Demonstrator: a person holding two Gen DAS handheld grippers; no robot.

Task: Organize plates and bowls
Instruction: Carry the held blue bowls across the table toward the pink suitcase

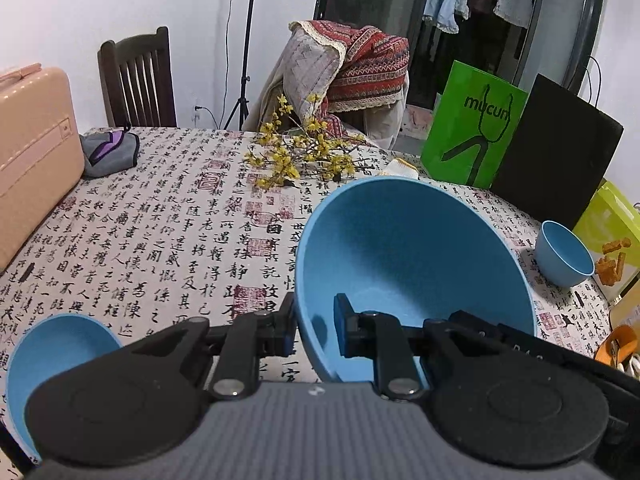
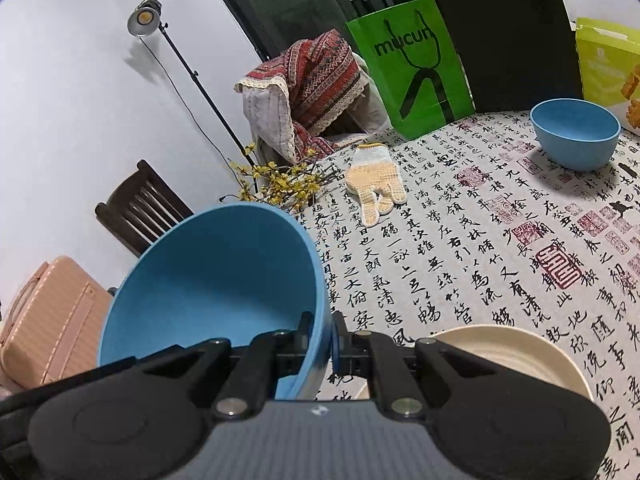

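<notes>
The left gripper (image 1: pixel 314 330), jaws narrowed onto the rim, holds a tilted, empty blue bowl (image 1: pixel 412 264) above the counter (image 1: pixel 160 232). The right gripper (image 2: pixel 322 338) pinches another empty bowl's (image 2: pixel 212 280) wall beside a cream plate (image 2: pixel 516 356). A smaller blue bowl (image 2: pixel 576 134) stands well apart.

Large blue bowl (image 1: pixel 412 276): matte, tilted with its opening toward the camera, filling centre-right of the left wrist frame, rim pinched at its left edge. Second large blue bowl (image 2: pixel 216 292): tilted, lower left of the right wrist frame, rim clamped at its right edge. Small blue bowl (image 2: pixel 575 133): upright on the tablecloth, upper right of the right frame. Another blue bowl (image 1: pixel 60 360): partly hidden, lower left of the left frame. Cream plate (image 2: pixel 516 356): flat, lower right, partly occluded.
</notes>
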